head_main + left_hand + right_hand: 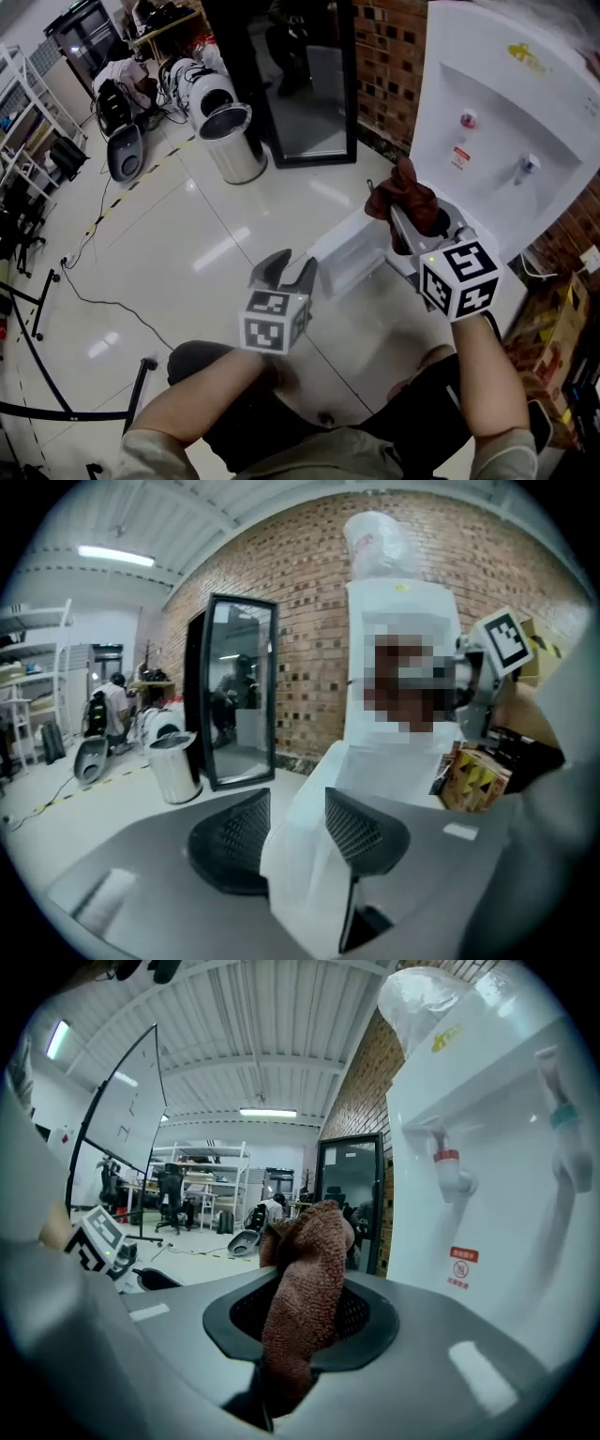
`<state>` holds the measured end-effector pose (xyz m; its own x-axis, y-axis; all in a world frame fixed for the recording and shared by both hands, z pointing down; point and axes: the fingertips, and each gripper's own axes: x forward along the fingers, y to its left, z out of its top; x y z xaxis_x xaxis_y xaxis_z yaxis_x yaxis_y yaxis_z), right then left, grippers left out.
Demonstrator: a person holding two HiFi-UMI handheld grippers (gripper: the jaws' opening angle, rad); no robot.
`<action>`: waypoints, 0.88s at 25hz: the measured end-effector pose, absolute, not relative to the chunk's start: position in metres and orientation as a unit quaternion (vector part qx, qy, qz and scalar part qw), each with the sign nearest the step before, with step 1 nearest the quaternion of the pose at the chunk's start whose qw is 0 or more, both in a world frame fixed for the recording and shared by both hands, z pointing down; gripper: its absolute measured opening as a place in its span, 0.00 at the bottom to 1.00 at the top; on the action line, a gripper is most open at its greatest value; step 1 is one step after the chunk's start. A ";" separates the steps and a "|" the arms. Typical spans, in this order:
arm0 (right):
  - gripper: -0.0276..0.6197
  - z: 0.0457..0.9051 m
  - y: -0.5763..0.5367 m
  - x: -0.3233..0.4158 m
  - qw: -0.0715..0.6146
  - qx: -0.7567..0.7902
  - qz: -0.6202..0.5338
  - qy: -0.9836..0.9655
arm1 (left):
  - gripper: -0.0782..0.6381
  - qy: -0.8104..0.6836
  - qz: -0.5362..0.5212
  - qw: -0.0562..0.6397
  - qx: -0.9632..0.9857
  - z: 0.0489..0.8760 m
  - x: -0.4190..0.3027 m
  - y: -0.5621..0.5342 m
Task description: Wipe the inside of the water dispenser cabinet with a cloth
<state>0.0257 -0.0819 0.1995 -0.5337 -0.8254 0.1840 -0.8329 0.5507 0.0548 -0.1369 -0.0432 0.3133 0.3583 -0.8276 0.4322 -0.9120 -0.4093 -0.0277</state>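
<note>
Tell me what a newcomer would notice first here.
A reddish-brown cloth sticks up, bunched, from the right tool, which is shut on it in front of the white water dispenser by the brick wall. Just below, the dispenser's cabinet door stands open. The left tool is open and empty, left of that door.

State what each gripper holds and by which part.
Right gripper: brown cloth, pinched low down, its bulk bunched beyond the jaws. Left gripper: open, nothing held.
</note>
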 end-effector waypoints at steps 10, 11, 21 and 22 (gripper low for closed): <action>0.21 0.231 -0.073 0.004 0.143 0.424 0.026 -0.894 | 0.42 -0.487 0.241 0.075 0.836 0.348 -0.118 -0.049; 0.21 0.224 -0.072 0.000 0.140 0.421 0.025 -0.896 | 0.42 -0.482 0.249 0.072 0.837 0.354 -0.119 -0.051; 0.21 0.227 -0.078 -0.029 0.140 0.412 0.023 -0.900 | 0.42 -0.470 0.267 0.094 0.836 0.392 -0.124 -0.071; 0.21 0.227 -0.082 -0.032 0.140 0.412 0.022 -0.900 | 0.42 -0.469 0.266 0.096 0.837 0.394 -0.124 -0.073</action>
